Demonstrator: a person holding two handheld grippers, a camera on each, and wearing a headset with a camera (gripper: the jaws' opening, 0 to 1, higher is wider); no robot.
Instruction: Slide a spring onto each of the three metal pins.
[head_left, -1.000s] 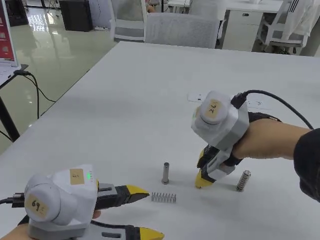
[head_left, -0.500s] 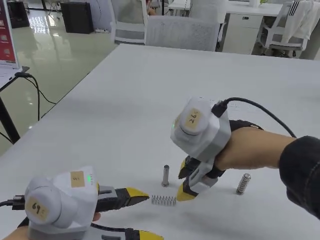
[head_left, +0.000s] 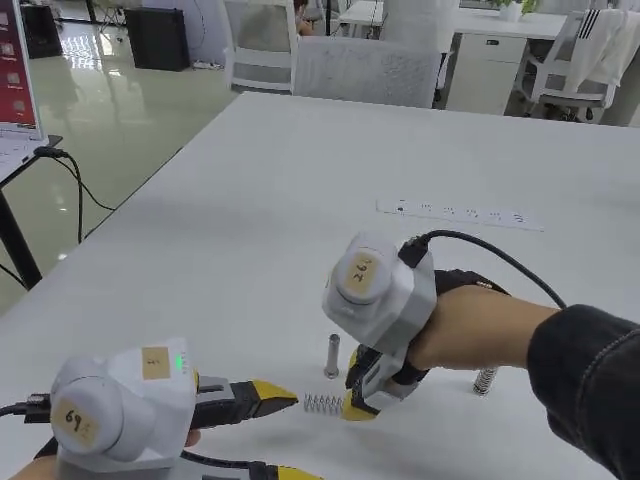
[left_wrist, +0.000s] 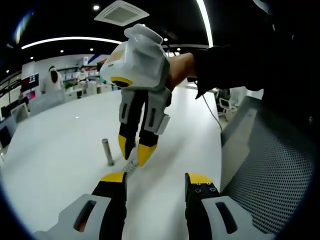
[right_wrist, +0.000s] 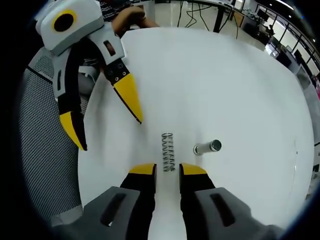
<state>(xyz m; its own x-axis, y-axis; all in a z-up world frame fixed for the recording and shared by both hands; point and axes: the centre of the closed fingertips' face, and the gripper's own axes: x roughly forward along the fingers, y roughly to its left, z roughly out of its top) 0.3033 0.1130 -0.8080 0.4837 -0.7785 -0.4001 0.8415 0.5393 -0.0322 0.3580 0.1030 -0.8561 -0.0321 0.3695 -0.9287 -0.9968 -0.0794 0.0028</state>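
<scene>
White left gripper (head_left: 292, 436) labelled 69; right gripper (head_left: 357, 407) 26.

Handwritten "69" on yellow label (head_left: 78, 420) atop left tongs (head_left: 295, 436), "26" on second label (head_left: 362, 273) atop right tongs (head_left: 357, 408)

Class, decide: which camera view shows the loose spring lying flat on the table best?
The right gripper view: the spring shows whole, coils distinct, its near end between the right gripper's open jaws. In the head view that gripper covers one end. The left gripper view shows a short bit beneath the right gripper's tips.
</scene>
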